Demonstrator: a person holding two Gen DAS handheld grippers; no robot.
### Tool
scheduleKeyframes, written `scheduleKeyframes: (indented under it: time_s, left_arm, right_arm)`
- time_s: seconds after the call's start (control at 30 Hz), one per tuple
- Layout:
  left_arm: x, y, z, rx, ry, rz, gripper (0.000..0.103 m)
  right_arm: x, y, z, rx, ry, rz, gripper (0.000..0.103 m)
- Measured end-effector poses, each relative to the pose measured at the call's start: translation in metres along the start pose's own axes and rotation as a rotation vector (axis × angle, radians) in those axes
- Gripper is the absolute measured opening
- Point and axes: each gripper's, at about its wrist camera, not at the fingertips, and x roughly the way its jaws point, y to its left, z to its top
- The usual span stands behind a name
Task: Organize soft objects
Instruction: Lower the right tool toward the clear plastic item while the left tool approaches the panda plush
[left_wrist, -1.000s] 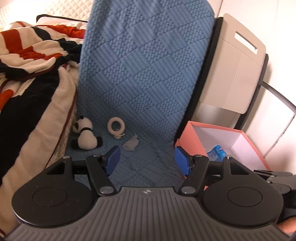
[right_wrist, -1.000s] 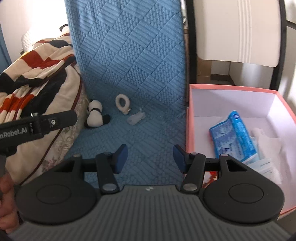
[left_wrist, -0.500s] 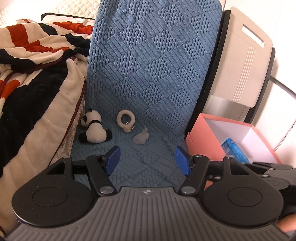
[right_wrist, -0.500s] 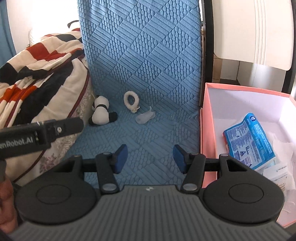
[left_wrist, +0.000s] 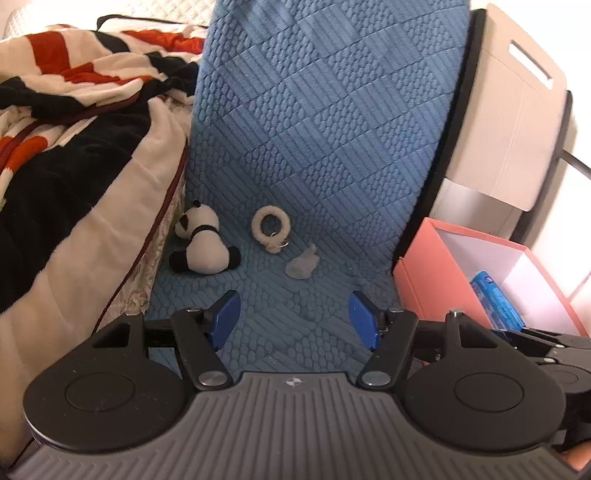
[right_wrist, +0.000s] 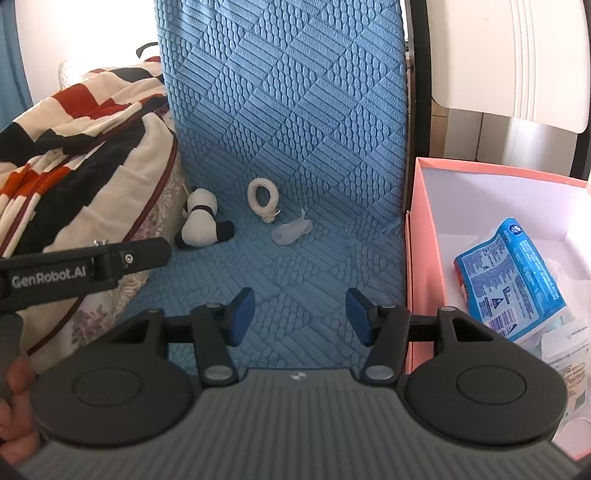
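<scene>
left hand-held gripper (left_wrist: 294, 316): jaws apart, empty | plush panda (left_wrist: 201, 245), ring (left_wrist: 271, 228): blue mat (left_wrist: 325, 129)

One panda plush (left_wrist: 201, 243), one fuzzy ring (left_wrist: 271, 229) and one translucent toy (left_wrist: 302, 264) are lying on the mat. One pink box (right_wrist: 421, 236) is holding one blue packet (right_wrist: 511, 275)

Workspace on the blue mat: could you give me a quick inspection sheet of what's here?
Surface: blue textured mat, flat in front, rising behind.
Job's things: panda plush, fluffy ring and a pale translucent soft piece lie apart on the mat.
Clutter: pink box at right holds a blue packet and white papers.
Grippers: left gripper and right gripper both open, empty, short of the toys.
Cables: nothing seen.
Surroundings: striped blanket at left, white chair behind the box.
</scene>
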Motion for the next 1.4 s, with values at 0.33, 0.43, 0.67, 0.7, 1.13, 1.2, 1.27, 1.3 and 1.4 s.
scheduleKeyframes:
  time_s: [0.33,0.43,0.67,0.7,1.13,1.2,1.27,1.3,1.4]
  left_arm:
    - [0.044,0.009,0.023,0.006,0.049,-0.007,0.070]
    - [0.054,0.012,0.024,0.003,0.077,-0.002,0.070]
    - [0.072,0.022,0.030,-0.019,0.118,0.012,0.070]
    - [0.073,0.024,0.032,-0.028,0.119,0.007,0.070]
    - [0.117,0.044,0.065,-0.085,0.146,0.051,0.070]
    - [0.127,0.051,0.071,-0.086,0.154,0.070,0.070]
    - [0.138,0.057,0.075,-0.087,0.168,0.086,0.070]
    - [0.143,0.059,0.076,-0.085,0.178,0.089,0.070]
    - [0.158,0.059,0.076,-0.054,0.202,0.095,0.070]
  right_arm:
    - [0.022,-0.004,0.010,0.011,0.015,0.050,0.057]
    - [0.030,-0.008,0.015,0.032,0.023,0.060,0.057]
    - [0.056,-0.004,0.032,0.020,0.039,0.091,0.057]
    - [0.061,-0.004,0.034,0.024,0.045,0.098,0.057]
    - [0.117,0.001,0.065,0.019,0.065,0.086,0.057]
    - [0.128,-0.002,0.069,0.033,0.080,0.086,0.057]
    - [0.139,-0.005,0.072,0.054,0.096,0.087,0.057]
    - [0.145,-0.007,0.074,0.068,0.102,0.091,0.057]
    - [0.159,-0.011,0.079,0.109,0.112,0.116,0.056]
